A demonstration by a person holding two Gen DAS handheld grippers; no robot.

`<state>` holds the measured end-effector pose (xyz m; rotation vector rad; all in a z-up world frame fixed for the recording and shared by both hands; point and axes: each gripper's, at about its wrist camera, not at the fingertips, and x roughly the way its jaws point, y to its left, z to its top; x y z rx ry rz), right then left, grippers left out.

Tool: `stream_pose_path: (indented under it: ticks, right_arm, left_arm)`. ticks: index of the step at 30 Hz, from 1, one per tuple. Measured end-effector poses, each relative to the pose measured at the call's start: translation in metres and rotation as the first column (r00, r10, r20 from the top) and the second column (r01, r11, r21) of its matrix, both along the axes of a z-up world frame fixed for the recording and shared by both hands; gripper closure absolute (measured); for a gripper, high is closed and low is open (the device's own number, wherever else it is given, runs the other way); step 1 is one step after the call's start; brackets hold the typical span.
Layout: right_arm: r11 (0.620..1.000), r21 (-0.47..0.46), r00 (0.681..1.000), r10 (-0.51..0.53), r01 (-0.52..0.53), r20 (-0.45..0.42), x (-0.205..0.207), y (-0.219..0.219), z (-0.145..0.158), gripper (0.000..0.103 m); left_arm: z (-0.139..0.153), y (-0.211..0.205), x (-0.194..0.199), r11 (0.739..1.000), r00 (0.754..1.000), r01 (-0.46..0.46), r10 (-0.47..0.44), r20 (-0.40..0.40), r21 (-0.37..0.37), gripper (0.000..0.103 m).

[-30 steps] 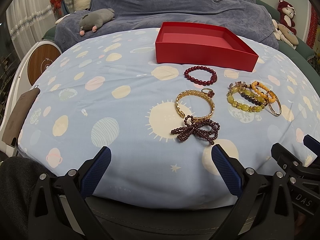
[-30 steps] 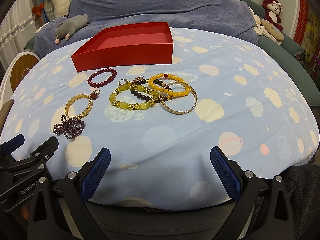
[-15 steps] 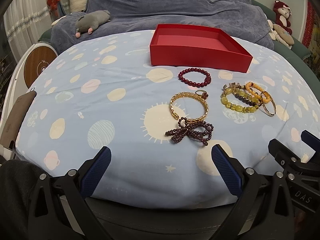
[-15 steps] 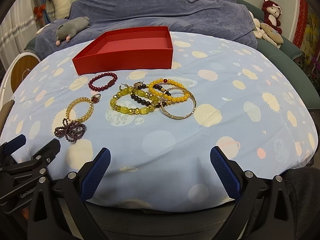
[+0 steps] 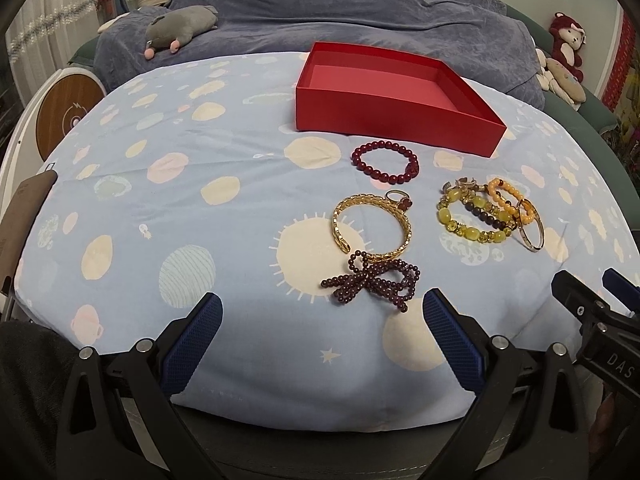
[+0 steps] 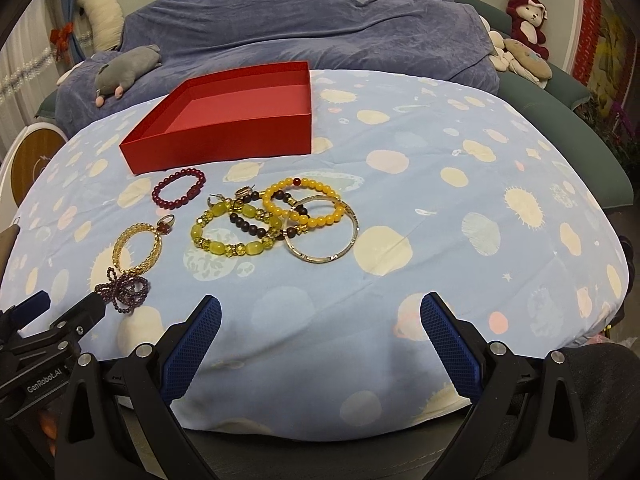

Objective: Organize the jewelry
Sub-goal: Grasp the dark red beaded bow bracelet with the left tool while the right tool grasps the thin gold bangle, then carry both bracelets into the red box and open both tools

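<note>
Jewelry lay loose on the blue planet-print cloth [image 5: 224, 168] covering the worktop, all of it on the near side of the red box [image 5: 394, 98], which stood open and held nothing. A dark red bead bracelet [image 5: 385, 162] was nearest the box's front wall. Nearer the cameras than that, a gold chain bangle [image 5: 372, 226] had a red-stone ring [image 5: 400, 201] touching its rim and a garnet bead strand [image 5: 372, 282] overlapping its near edge. Right of the bangle, a yellow-green bead bracelet [image 6: 236, 228], a dark brown bead bracelet [image 6: 260, 216], an orange bead bracelet [image 6: 306, 202] and a thin gold bangle [image 6: 322, 230] overlapped in one cluster. The left hand-held gripper [image 5: 322, 340] and right hand-held gripper [image 6: 320, 338] were both spread wide and held nothing, at the cloth's near edge, well apart from the box.
</note>
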<state>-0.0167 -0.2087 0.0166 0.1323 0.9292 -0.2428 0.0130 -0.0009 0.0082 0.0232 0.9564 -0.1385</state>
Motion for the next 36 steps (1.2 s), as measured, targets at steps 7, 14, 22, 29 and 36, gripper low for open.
stream_pose_path:
  ticks: [7,14,22,29,36]
  right_arm:
    - [0.999,0.021,0.999,-0.024,0.025,-0.032,0.011,-0.017,-0.005,0.007]
    - [1.000,0.030,0.999,0.008,-0.007,-0.049,0.027,-0.020,-0.008,0.010]
    - [0.996,0.060,0.994,0.072,-0.067,-0.079,0.050,-0.010,-0.014,0.035]
    - [0.989,0.089,0.987,0.128,-0.119,-0.102,0.063,0.004,-0.021,0.062]
    - [0.985,0.114,0.982,0.146,-0.133,-0.123,0.069,0.005,-0.031,0.090]
  left_arm:
    - [-0.012,-0.012,0.013,0.999,0.998,0.038,-0.039,-0.055,-0.007,0.023]
    - [-0.017,-0.018,0.020,0.997,0.993,0.072,-0.074,-0.087,-0.034,0.054]
    - [-0.014,-0.014,0.021,0.990,0.988,0.105,-0.114,-0.100,-0.093,0.093]
    - [-0.012,-0.009,0.023,0.990,0.989,0.096,-0.106,-0.102,-0.103,0.093]
    - [-0.009,-0.008,0.026,0.990,0.989,0.097,-0.107,-0.103,-0.102,0.094]
